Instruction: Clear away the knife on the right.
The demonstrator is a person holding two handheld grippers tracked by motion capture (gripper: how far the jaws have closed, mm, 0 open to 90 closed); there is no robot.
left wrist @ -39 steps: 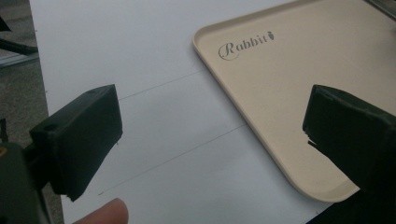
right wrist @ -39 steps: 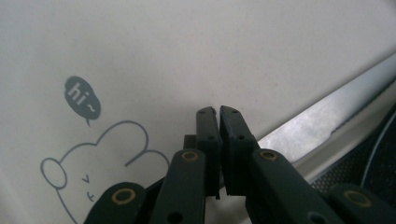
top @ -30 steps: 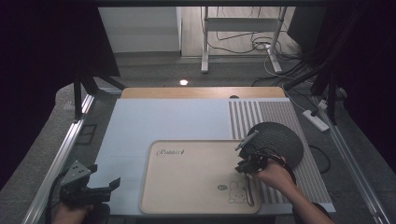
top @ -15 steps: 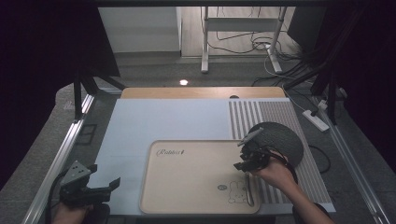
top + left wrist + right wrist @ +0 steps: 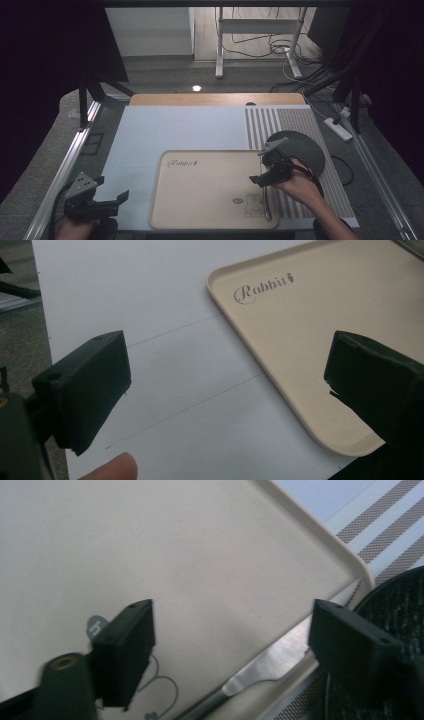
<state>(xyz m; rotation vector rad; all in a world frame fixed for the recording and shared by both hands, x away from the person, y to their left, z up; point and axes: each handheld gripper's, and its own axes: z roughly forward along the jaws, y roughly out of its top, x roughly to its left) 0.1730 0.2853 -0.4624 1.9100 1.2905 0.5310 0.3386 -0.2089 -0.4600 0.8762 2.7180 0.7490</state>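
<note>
A beige tray printed "Rabbit" lies on the white table. A metal knife rests flat inside it along the right rim, with its blade pointing to the far edge. My right gripper hovers just over the blade end. Its jaws have just been opening and now stand open. The knife lies below the gap and neither pad touches it. My left gripper waits near the table's front left corner, open and empty, facing the tray's near left corner.
A dark round mat lies on a striped placemat just right of the tray, close beside my right hand. The white table top stretches behind and to the left of the tray. Metal rails run along both table sides.
The right gripper's jaws have spread apart and let go of the knife, which stays on the tray. Both hands have hardly shifted.
</note>
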